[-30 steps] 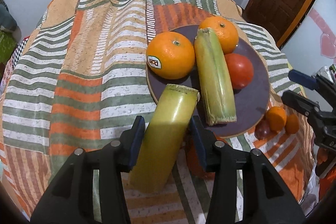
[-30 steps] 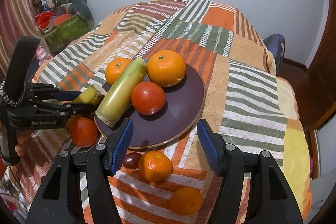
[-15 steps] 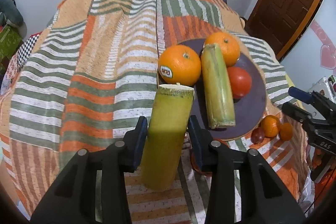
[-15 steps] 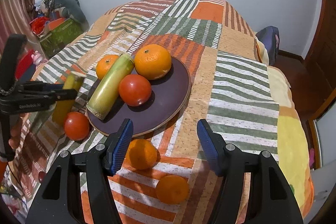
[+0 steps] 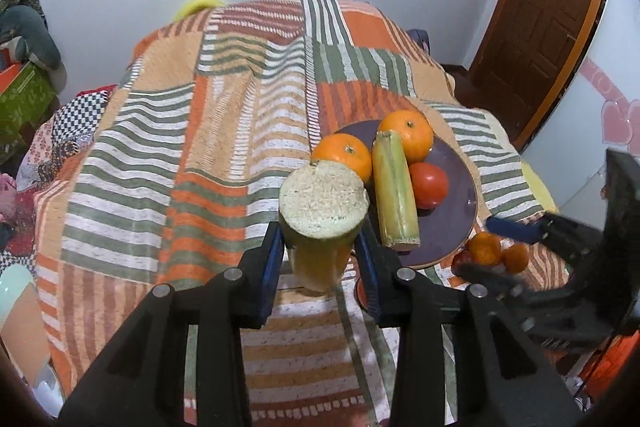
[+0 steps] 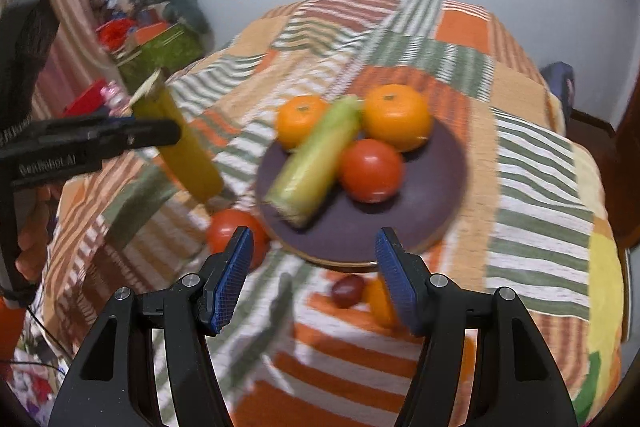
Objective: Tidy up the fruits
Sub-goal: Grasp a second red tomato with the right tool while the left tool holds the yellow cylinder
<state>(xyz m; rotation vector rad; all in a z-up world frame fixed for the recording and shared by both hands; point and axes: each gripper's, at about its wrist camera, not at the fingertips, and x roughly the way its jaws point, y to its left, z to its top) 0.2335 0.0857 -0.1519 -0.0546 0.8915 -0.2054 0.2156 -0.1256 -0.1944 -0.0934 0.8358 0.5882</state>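
Fingers of the left gripper (image 5: 320, 259) clamp a cut sugarcane piece (image 5: 323, 203), lifted off the cloth; the right gripper (image 6: 314, 277) hangs wide and empty.

Ahead of the left fingers and to their right sits the dark plate (image 5: 464, 211), already carrying a second cane piece (image 5: 394, 191), two oranges (image 5: 406, 135) and a tomato (image 5: 428, 185). Judged step: carrying the held cane to the plate. Next it likely needs swinging right and laying flat beside the other cane without knocking the fruit. Between and just past the right fingers lie a small dark fruit (image 6: 347, 291) and a mandarin (image 6: 378, 301); a loose tomato (image 6: 230, 229) sits beyond the left-hand finger.
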